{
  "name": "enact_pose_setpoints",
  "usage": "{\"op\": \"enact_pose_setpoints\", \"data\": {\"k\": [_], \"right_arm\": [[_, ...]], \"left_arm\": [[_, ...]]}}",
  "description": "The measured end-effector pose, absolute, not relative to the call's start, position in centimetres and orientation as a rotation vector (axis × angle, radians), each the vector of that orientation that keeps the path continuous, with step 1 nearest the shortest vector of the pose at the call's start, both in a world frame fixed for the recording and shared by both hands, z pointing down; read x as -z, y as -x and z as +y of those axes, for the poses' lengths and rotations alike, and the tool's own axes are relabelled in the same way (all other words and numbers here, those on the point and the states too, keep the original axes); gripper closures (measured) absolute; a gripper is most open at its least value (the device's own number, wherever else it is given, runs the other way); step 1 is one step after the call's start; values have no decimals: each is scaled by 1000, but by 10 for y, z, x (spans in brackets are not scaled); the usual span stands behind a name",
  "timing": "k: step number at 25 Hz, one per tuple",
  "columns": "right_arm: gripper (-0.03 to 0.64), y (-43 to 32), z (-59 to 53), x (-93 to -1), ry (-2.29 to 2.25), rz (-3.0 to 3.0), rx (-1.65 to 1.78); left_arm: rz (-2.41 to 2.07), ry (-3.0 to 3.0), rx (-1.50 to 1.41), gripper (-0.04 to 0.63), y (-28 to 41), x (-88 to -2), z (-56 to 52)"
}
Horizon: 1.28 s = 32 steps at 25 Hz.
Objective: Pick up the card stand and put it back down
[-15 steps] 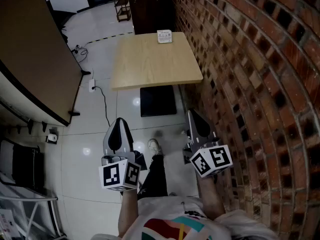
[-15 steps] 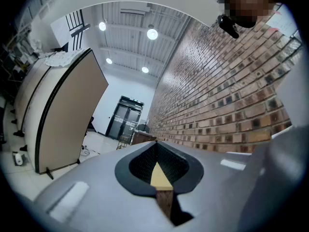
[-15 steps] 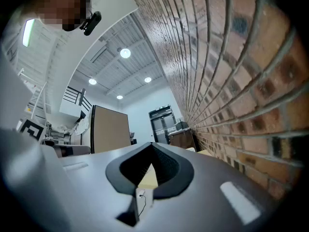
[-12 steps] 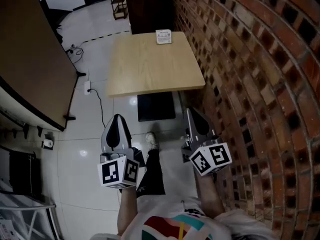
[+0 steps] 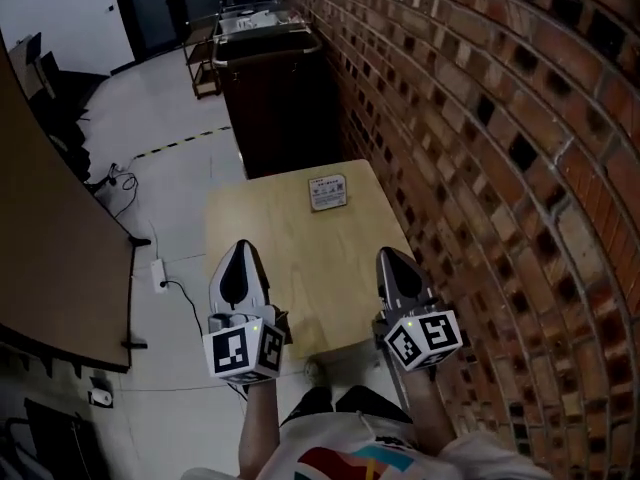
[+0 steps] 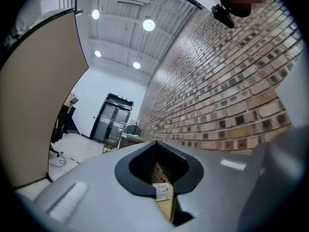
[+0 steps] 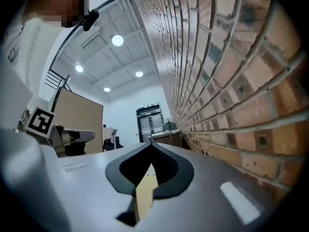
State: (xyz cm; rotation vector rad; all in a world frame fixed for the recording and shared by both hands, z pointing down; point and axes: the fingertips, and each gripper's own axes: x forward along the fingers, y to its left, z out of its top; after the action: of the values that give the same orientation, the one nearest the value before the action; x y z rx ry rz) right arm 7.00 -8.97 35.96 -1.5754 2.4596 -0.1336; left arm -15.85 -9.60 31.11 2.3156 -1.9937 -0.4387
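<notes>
The card stand (image 5: pixel 327 192) is a small white printed card standing near the far edge of the light wooden table (image 5: pixel 290 258), close to the brick wall. My left gripper (image 5: pixel 238 252) hangs over the table's near left part, jaws together and empty. My right gripper (image 5: pixel 390 259) hangs over the near right part, also shut and empty. Both are well short of the stand. In the left gripper view the card stand (image 6: pixel 163 191) shows small through the notch below the closed jaw tips (image 6: pixel 155 143). The right gripper view shows only table (image 7: pixel 144 197) below its tips (image 7: pixel 150 144).
A brick wall (image 5: pixel 480 148) runs along the table's right side. A dark cabinet (image 5: pixel 270 98) stands right behind the table. A brown partition (image 5: pixel 50 278) is at the left, with a cable and socket (image 5: pixel 158 271) on the white floor.
The view has moved forward to the table. Both grippers, earlier over the floor short of it, now hang over its near edge. The jaws have stayed together.
</notes>
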Motion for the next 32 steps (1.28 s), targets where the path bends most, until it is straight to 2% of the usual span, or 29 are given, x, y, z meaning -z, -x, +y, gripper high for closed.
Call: {"op": "enact_pose_setpoints", "data": {"k": [10, 19, 20, 21, 22, 24, 32], "right_arm": [[611, -54, -180, -370, 1566, 2518, 182], [604, -48, -226, -386, 1572, 2564, 206], [459, -45, -239, -391, 1580, 2577, 212], [271, -41, -255, -400, 1598, 2591, 226], [151, -38, -273, -413, 1631, 2605, 246], [41, -31, -314, -442, 1735, 2637, 299], [41, -13, -394, -551, 1904, 2780, 617]], "left_arm": [[-2003, -2237, 366, 591, 172, -343, -181], [-2030, -2200, 355, 591, 177, -350, -206], [-2030, -2194, 346, 591, 177, -352, -206], [-2030, -2188, 338, 591, 177, -355, -206], [-2030, -2183, 332, 591, 179, -357, -206], [-2032, -2179, 319, 591, 183, -361, -208], [-2048, -2128, 218, 591, 199, -386, -219]]}}
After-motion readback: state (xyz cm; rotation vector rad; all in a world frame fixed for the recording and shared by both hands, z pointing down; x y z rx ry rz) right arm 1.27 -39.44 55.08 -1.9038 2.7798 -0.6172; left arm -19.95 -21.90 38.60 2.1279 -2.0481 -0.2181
